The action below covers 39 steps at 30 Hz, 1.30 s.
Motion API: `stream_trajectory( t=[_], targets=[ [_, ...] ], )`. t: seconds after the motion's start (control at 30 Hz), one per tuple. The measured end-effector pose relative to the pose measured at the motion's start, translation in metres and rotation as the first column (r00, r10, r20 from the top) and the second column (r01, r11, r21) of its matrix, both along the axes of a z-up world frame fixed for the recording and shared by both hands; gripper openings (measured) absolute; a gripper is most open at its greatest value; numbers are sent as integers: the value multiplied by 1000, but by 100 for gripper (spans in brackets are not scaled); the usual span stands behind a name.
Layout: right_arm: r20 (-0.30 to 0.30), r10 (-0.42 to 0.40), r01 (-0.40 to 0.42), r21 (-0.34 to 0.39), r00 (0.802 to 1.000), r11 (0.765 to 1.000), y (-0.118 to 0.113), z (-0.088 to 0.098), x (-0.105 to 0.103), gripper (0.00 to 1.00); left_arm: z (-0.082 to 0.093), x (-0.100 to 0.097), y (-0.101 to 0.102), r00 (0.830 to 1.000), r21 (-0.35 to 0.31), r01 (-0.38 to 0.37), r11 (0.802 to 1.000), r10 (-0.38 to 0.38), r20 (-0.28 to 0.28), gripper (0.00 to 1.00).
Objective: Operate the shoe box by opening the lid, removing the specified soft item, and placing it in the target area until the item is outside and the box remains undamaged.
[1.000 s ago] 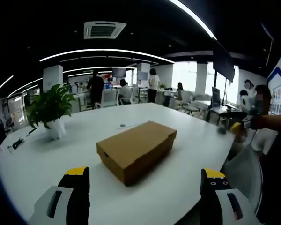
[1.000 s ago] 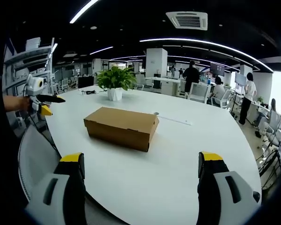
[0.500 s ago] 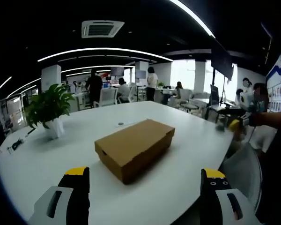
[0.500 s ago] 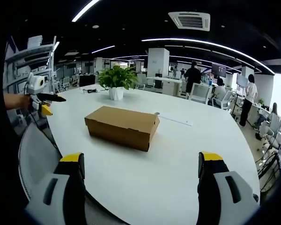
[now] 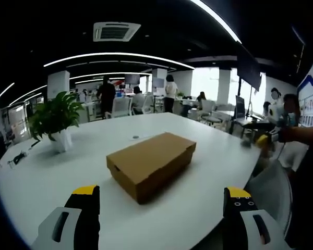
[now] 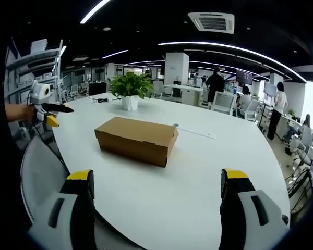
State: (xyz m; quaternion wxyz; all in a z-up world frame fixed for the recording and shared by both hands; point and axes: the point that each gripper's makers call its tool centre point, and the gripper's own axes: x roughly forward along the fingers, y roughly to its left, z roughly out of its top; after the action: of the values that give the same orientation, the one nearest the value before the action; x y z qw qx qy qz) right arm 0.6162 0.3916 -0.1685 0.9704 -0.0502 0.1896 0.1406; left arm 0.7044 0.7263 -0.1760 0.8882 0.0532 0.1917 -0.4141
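While shoe box (image 5: 150,165) sits lid-shut mid-table (image 5: 52,182), left gripper (image 5: 161,208) & right gripper (image 6: 156,205) gape wide, empty; pre-approach, next: reach lid edge.

Both views are lit from above by long ceiling light strips (image 5: 115,55), bent into arcs by the fisheye lens. The white table (image 6: 198,172) is evenly bright, with soft glare. A faint shadow is cast beside the cardboard box (image 5: 150,164). Daylight from windows (image 5: 204,83) is blown out. Distant figures are softly blurred.
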Motion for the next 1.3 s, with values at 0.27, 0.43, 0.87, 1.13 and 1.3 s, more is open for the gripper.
stream_trajectory(
  t=[0.27,0.43,0.87,1.13,1.3],
  targets=[
    [4,10,-10,-10,1000,1000,-3,4,3,96,-5,2,-1,1000,22,0,1000,0,0,100],
    [1,27,-27,-8,1000,1000,-5,4,7,96,-7,3,-3,1000,41,-3,999,3,6,100],
    [0,108,-108,0,994,994,-7,-1,26,96,-16,5,-12,1000,53,-2,999,3,-16,100],
    [-4,153,-153,-6,988,988,-10,-3,43,94,-23,17,-14,1000,53,-26,998,27,-13,100],
    [-20,184,-184,-11,983,983,-12,-8,54,92,-28,22,-15,999,54,-32,998,33,-24,100]
  ],
)
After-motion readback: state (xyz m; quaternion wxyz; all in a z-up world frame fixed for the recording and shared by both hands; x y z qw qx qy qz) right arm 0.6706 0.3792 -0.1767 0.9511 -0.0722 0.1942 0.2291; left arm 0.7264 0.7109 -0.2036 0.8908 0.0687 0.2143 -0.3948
